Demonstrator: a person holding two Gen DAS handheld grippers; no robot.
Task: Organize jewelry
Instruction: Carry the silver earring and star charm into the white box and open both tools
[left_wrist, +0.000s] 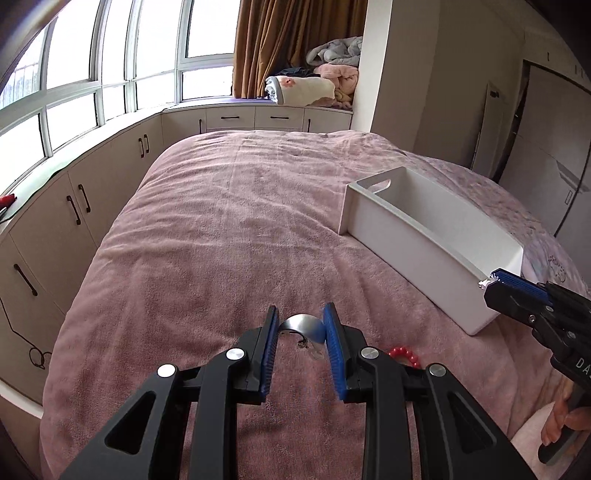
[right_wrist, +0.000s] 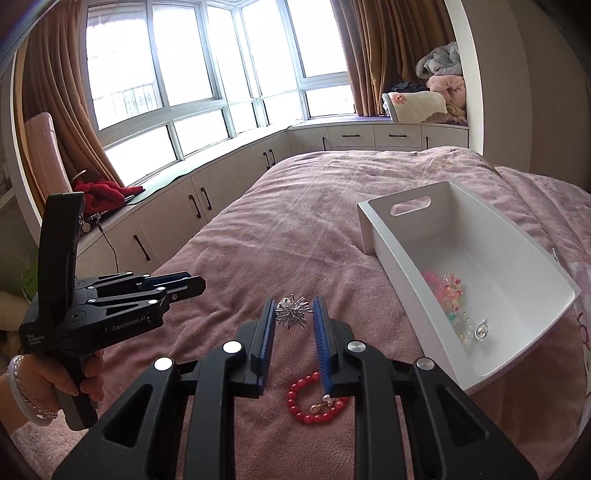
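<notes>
A silver cuff bracelet is clamped between the pads of the left gripper and held above the pink bed cover, probably so that it can be carried to the white box, which is placed toward the right edge of the bed. A spiky silver ornament is grasped by the right gripper for the same purpose. Pastel beads are already laid in the box, while a red bead bracelet is left on the bed near its close edge.
</notes>
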